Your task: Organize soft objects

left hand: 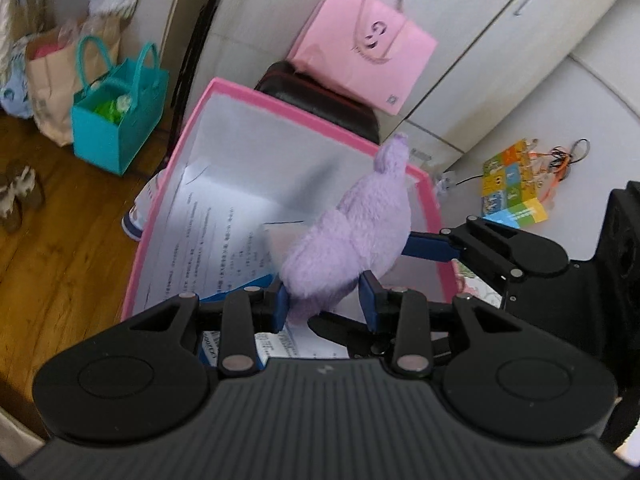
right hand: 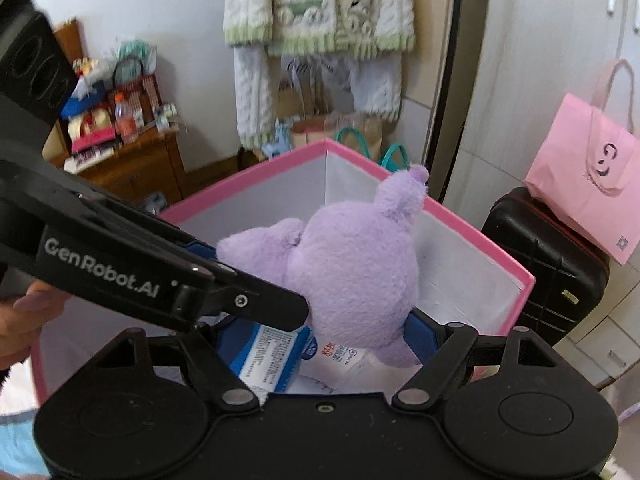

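Observation:
A purple plush toy [left hand: 352,236] hangs over the open pink-rimmed box [left hand: 280,100]. My left gripper [left hand: 326,300] is shut on the toy's lower end with its blue pads. My right gripper [left hand: 416,246] comes in from the right and grips the toy's side. In the right wrist view the plush toy [right hand: 352,264] fills the middle above the pink box [right hand: 480,232]; my right gripper [right hand: 360,332] holds it, one blue finger [right hand: 420,336] showing, and the left gripper [right hand: 224,276] clamps it from the left.
Papers and a blue-white packet [right hand: 276,356] lie in the box. Behind it are a black suitcase [left hand: 320,100], a pink paper bag [left hand: 360,48] and a teal tote [left hand: 116,108] on the wood floor. A knit sweater [right hand: 320,32] hangs on the wall.

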Demonstrator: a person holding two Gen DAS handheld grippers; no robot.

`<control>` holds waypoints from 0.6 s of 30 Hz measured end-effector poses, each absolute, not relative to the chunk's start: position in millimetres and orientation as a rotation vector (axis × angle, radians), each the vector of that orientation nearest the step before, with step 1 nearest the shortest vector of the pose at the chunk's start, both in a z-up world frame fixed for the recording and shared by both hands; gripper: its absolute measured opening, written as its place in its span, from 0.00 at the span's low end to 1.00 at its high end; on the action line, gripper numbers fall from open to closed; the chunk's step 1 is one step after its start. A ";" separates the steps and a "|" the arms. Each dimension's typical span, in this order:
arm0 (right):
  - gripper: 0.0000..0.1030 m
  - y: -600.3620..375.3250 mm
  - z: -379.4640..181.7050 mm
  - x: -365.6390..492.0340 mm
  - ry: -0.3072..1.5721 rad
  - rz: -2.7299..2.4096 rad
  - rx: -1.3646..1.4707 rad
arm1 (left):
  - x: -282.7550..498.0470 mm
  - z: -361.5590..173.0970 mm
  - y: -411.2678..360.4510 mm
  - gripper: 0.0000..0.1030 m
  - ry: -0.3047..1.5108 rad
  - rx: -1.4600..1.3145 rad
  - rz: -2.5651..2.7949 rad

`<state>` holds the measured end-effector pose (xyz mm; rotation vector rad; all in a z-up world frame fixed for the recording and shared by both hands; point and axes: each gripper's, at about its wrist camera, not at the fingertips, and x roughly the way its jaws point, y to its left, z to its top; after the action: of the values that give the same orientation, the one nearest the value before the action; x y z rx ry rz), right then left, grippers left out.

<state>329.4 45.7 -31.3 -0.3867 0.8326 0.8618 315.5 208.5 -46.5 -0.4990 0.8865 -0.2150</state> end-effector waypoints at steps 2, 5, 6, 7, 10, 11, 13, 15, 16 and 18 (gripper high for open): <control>0.82 51.9 -34.0 332.5 0.843 0.860 -0.410 | 317.2 -50.1 209.1 0.34 0.898 -0.497 -0.199; 0.82 58.1 -35.0 328.9 0.826 0.851 -0.456 | 316.0 -51.2 209.8 0.40 0.901 -0.503 -0.161; 0.82 58.7 -34.7 327.5 0.815 0.847 -0.463 | 315.3 -49.7 208.7 0.41 0.900 -0.483 -0.131; 0.82 59.1 -34.4 326.9 0.812 0.845 -0.465 | 315.8 -47.7 206.8 0.41 0.906 -0.459 -0.124; 0.83 56.3 -32.8 322.4 0.801 0.835 -0.462 | 308.4 -41.1 202.2 0.50 0.893 -0.406 -0.132; 0.83 54.1 -31.5 319.6 0.795 0.832 -0.461 | 305.2 -38.0 200.8 0.54 0.884 -0.390 -0.135; 0.83 48.3 -27.7 313.1 0.787 0.831 -0.455 | 294.1 -30.5 196.5 0.57 0.857 -0.351 -0.132; 0.83 42.1 -22.6 306.0 0.775 0.828 -0.445 | 279.7 -21.9 194.9 0.59 0.819 -0.325 -0.132; 0.83 38.0 -19.5 301.8 0.765 0.824 -0.436 | 272.9 -17.2 194.7 0.59 0.806 -0.320 -0.129; 0.83 29.5 -12.0 293.3 0.744 0.817 -0.415 | 258.6 -7.3 195.2 0.60 0.774 -0.317 -0.136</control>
<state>293.3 29.5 -12.0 -0.4146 0.7441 0.8173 258.6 195.2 -7.3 -0.3166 0.7741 -0.1364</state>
